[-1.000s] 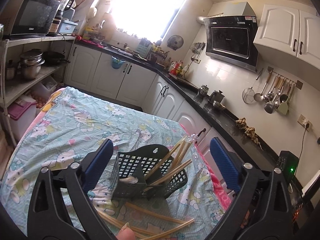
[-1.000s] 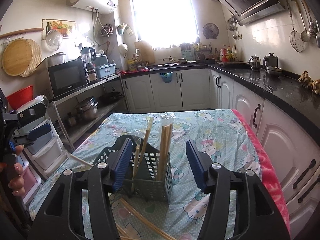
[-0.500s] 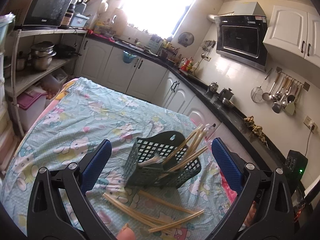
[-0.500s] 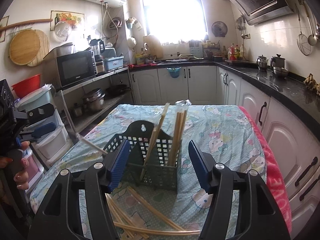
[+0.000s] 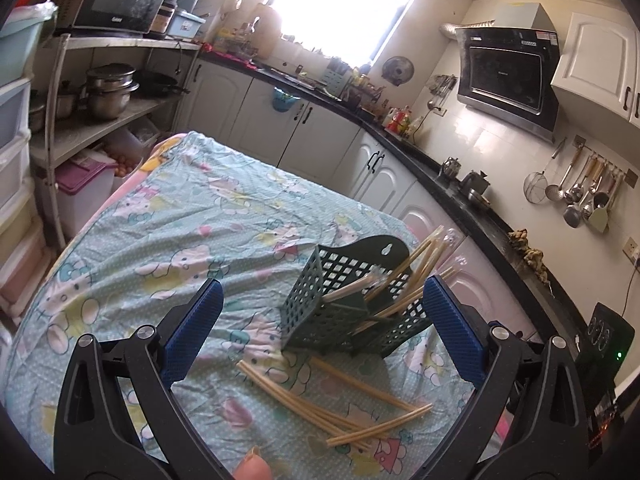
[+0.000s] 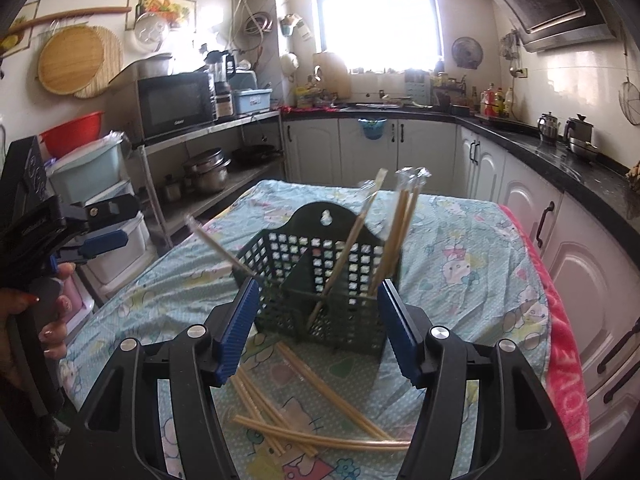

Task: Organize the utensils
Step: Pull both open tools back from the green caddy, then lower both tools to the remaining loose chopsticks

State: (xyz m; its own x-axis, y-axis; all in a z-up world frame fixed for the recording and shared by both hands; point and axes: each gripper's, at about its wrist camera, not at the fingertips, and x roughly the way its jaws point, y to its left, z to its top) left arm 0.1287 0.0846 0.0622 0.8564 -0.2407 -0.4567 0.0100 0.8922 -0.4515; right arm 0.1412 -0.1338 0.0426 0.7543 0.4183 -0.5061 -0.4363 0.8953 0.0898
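Observation:
A dark green lattice utensil basket [image 5: 352, 312] stands on the cartoon-print tablecloth [image 5: 208, 216] with several wrapped chopsticks leaning in its compartments. It also shows in the right wrist view [image 6: 324, 280]. Several loose chopsticks [image 5: 332, 404] lie on the cloth in front of it, seen too in the right wrist view [image 6: 304, 412]. My left gripper [image 5: 324, 332] is open and empty, just short of the basket. My right gripper [image 6: 318, 330] is open and empty, its jaws on either side of the basket's near face. The left gripper shows at the left edge of the right wrist view [image 6: 100, 236].
Kitchen counters and white cabinets [image 6: 520, 184] run along the far and right sides. A metal shelf with pots [image 5: 108, 92] and a microwave [image 6: 176, 104] stands at the left. A pink towel [image 6: 560, 360] hangs over the table's right edge.
Both grippers have pulled back and risen from the basket, so more of the loose chopsticks on the cloth shows. Both stay open and empty.

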